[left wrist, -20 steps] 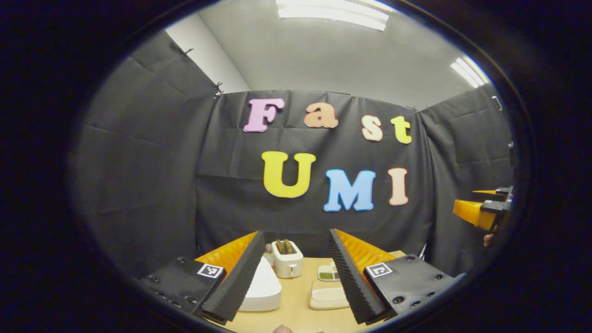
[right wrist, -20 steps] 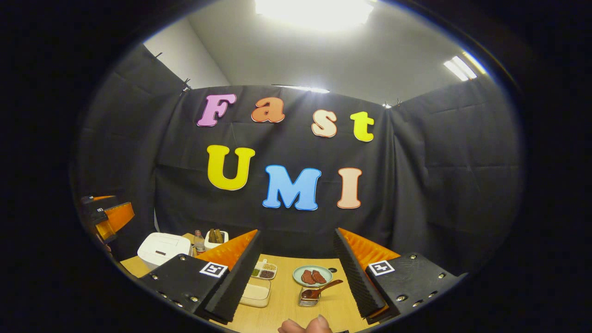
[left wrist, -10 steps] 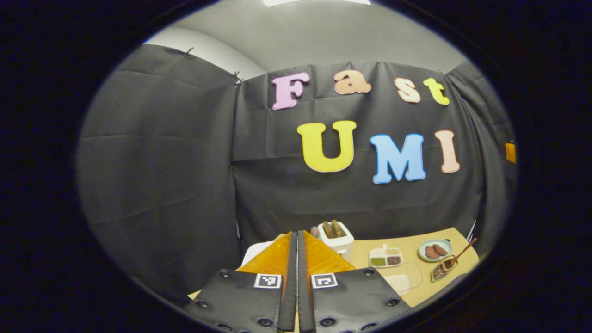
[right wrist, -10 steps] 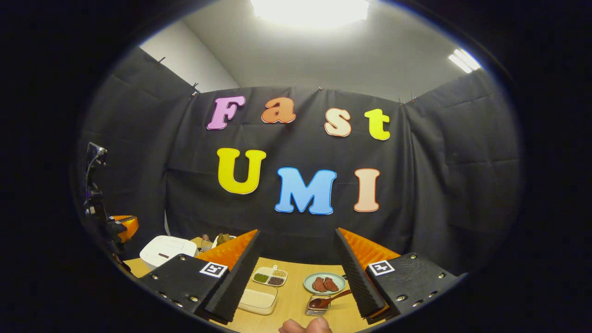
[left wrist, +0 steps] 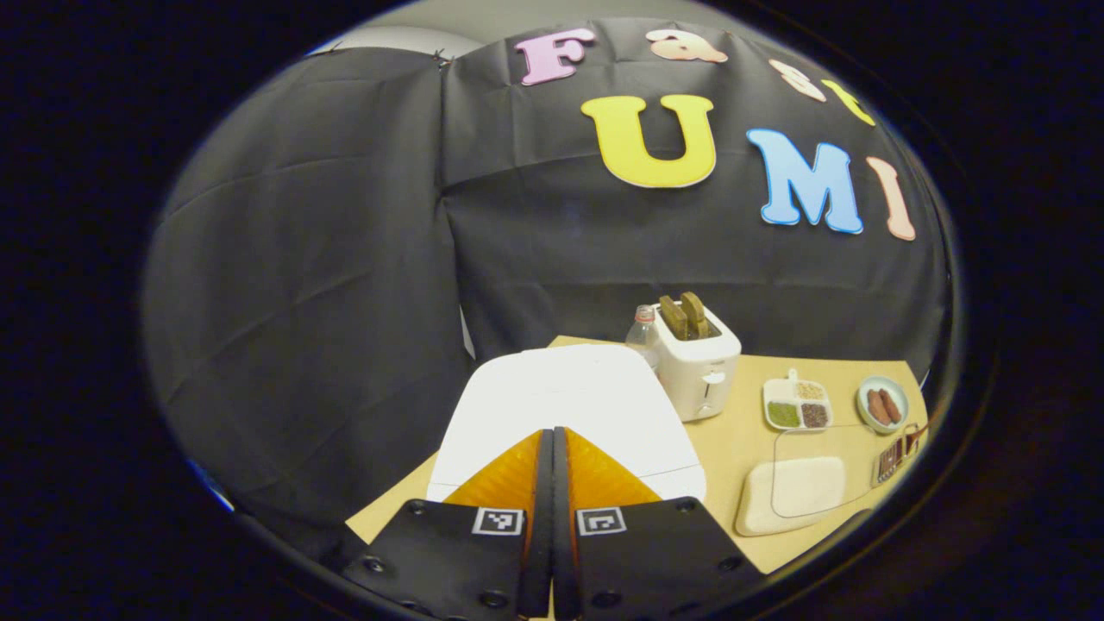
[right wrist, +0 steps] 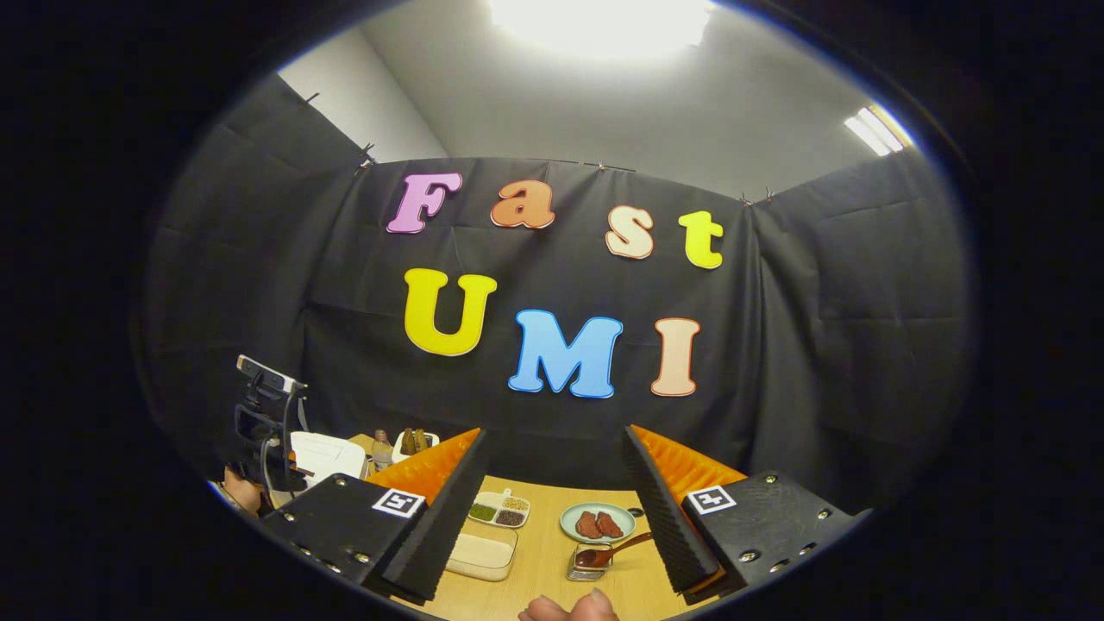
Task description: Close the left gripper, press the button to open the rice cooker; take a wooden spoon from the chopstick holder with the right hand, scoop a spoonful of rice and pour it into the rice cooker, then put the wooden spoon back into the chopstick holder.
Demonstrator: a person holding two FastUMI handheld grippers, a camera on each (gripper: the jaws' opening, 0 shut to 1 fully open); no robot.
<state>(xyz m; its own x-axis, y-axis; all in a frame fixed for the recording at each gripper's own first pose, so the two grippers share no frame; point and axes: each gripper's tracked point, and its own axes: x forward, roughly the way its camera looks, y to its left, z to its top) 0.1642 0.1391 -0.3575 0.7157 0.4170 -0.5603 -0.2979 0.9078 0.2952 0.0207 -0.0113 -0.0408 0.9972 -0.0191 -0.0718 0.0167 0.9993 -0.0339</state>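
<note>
Now pitched down over white rice cooker [left wrist: 561, 405], left gripper [left wrist: 553, 448] pressed fully together, empty. Lid down, button unseen: blind press may miss. Right of cooker, wooden spoon [right wrist: 611, 549] in chopstick holder [right wrist: 586, 565]; right gripper [right wrist: 552, 483] wide, empty.

Non-task items on the tan worktop [left wrist: 733, 448]: a white toaster [left wrist: 695, 355] holding two brown slices, with a clear bottle [left wrist: 640, 332] just beside it against the black cloth; a white divided dish [left wrist: 797, 405] of green, dark and pale grains; a pale green plate [right wrist: 597, 522] bearing two reddish-brown pieces.
</note>
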